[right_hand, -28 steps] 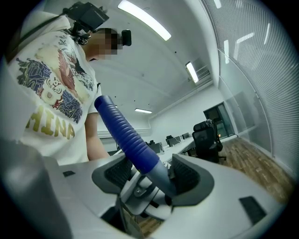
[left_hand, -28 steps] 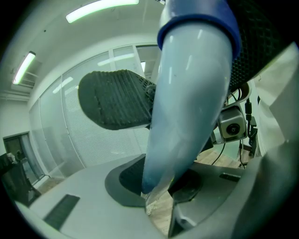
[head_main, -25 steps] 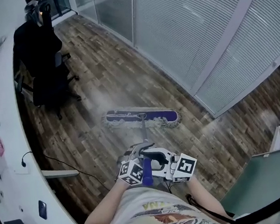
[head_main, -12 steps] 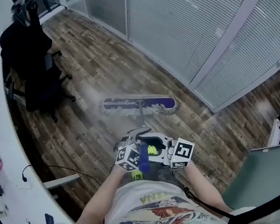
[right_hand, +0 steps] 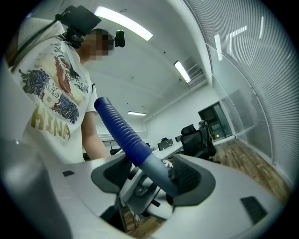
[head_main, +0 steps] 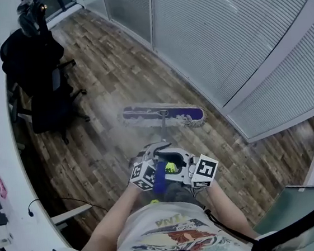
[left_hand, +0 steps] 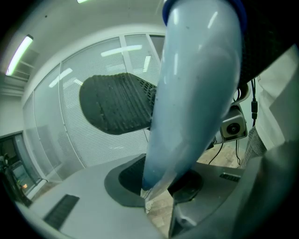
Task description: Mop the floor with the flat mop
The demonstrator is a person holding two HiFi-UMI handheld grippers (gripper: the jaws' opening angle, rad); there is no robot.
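Observation:
The flat mop's purple head (head_main: 163, 116) with its pale fringe lies on the wood floor (head_main: 112, 82), close to the glass wall. Its grey handle (head_main: 163, 131) runs back to a blue grip (head_main: 159, 179) in front of the person's chest. My left gripper (head_main: 152, 170) and right gripper (head_main: 183, 171) sit side by side on the handle's top end. In the left gripper view the pale handle (left_hand: 187, 93) fills the gap of the left gripper (left_hand: 161, 179), which is shut on it. In the right gripper view the right gripper (right_hand: 152, 175) is shut where the ribbed blue grip (right_hand: 119, 126) meets the grey shaft.
Black office chairs (head_main: 42, 79) stand at the upper left beside a long curved white desk (head_main: 4, 167). A glass wall with blinds (head_main: 232, 40) runs along the right. A black cable (head_main: 70, 200) trails on the floor near the desk. A pale partition (head_main: 301, 207) is at the lower right.
The mop head has slid farther along the floor beside the glass wall. Both grippers went with it, still holding the handle the same way.

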